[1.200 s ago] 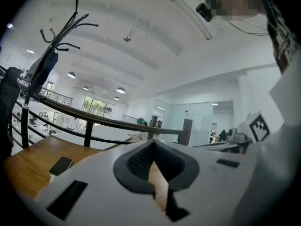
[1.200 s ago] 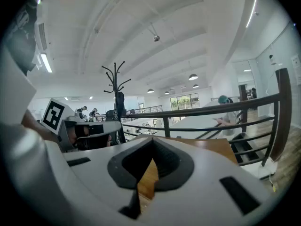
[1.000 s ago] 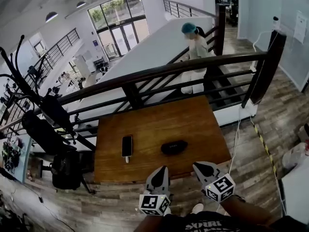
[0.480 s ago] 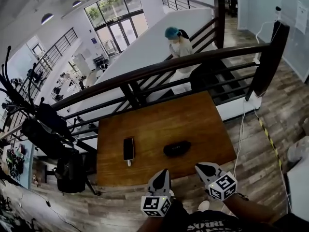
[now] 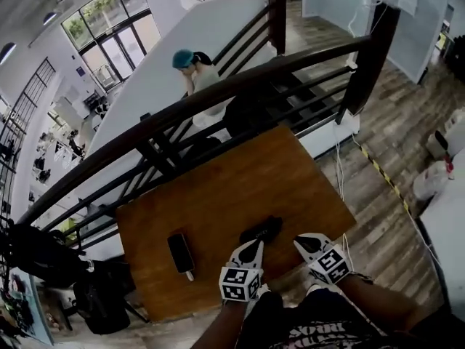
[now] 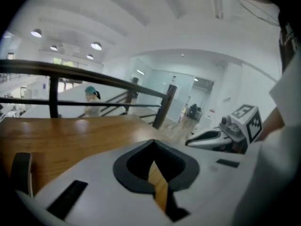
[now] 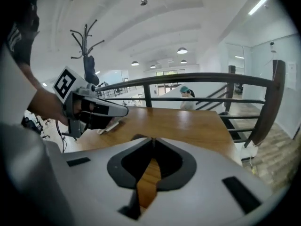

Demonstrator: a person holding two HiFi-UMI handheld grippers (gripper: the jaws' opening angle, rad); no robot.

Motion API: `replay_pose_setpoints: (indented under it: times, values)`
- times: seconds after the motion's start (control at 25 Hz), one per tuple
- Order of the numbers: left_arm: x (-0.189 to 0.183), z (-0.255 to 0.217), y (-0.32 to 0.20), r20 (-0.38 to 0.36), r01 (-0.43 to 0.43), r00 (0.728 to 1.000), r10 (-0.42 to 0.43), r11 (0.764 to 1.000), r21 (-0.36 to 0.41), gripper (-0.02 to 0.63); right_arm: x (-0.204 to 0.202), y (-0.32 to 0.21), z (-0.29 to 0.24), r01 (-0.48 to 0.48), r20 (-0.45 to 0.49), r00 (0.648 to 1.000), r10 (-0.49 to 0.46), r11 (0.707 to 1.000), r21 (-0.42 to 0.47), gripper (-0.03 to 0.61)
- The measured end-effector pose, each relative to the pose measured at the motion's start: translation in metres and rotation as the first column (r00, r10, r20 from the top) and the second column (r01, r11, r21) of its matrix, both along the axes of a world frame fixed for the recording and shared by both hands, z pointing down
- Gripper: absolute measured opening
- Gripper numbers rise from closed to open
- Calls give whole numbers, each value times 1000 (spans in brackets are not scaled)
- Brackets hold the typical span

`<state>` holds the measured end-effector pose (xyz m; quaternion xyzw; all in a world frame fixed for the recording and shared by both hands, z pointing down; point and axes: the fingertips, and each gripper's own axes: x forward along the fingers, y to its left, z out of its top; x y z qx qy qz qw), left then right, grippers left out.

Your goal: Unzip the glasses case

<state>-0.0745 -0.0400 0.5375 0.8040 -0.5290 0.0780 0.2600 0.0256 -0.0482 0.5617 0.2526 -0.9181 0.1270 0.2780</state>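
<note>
The black zipped glasses case lies on the wooden table, near its front edge. My left gripper is shut and empty, its tip just short of the case's near left end. About a hand's width right of the case, my right gripper hovers over the front edge, also shut with nothing in it. In the left gripper view the jaws meet over bare wood, and the right gripper shows beside them. The right gripper view has its jaws closed, and the left gripper is off to the left.
A black phone with a white cable lies on the table's left part. A dark railing runs along the far side. Beyond it a person in a teal cap stands on the stairs. A coat stand is off to the left.
Both grippers have moved forward from below the table's edge to over it, close to the case. The head view has tilted, so the table appears rotated. The person on the stairs has shifted left.
</note>
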Motion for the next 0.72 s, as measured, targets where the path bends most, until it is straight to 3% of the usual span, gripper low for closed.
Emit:
replay_pose_setpoints:
  times: [0.12, 0.24, 0.28, 0.36, 0.4, 0.48, 0.56, 0.72]
  values:
    - [7, 34, -33, -1, -150, 989, 150, 985, -86, 5, -5, -20, 18, -40, -64, 997, 41, 999, 7, 0]
    - [15, 66, -59, 2, -271, 961, 275, 949, -163, 5, -10, -32, 43, -42, -134, 990, 42, 999, 7, 2]
    - [21, 76, -65, -10, -321, 945, 325, 927, -195, 5, -10, -35, 53, -33, -160, 987, 31, 999, -6, 9]
    - [36, 95, -68, -45, -424, 903, 428, 868, -259, 5, -12, -36, 71, 11, -215, 976, -18, 999, -34, 86]
    - [41, 105, -68, -53, -461, 882, 467, 838, -292, 5, -13, -37, 78, 44, -244, 968, -52, 998, -41, 86]
    - [46, 124, -72, -30, -488, 858, 513, 796, -358, 5, -17, -42, 92, 119, -300, 946, -125, 992, -39, 85]
    - [47, 131, -78, 1, -490, 847, 532, 780, -390, 5, -20, -52, 107, 204, -356, 913, -200, 979, -26, 84]
    - [48, 130, -74, -26, -524, 824, 566, 744, -414, 5, -35, -70, 128, 370, -414, 842, -346, 929, -23, 72]
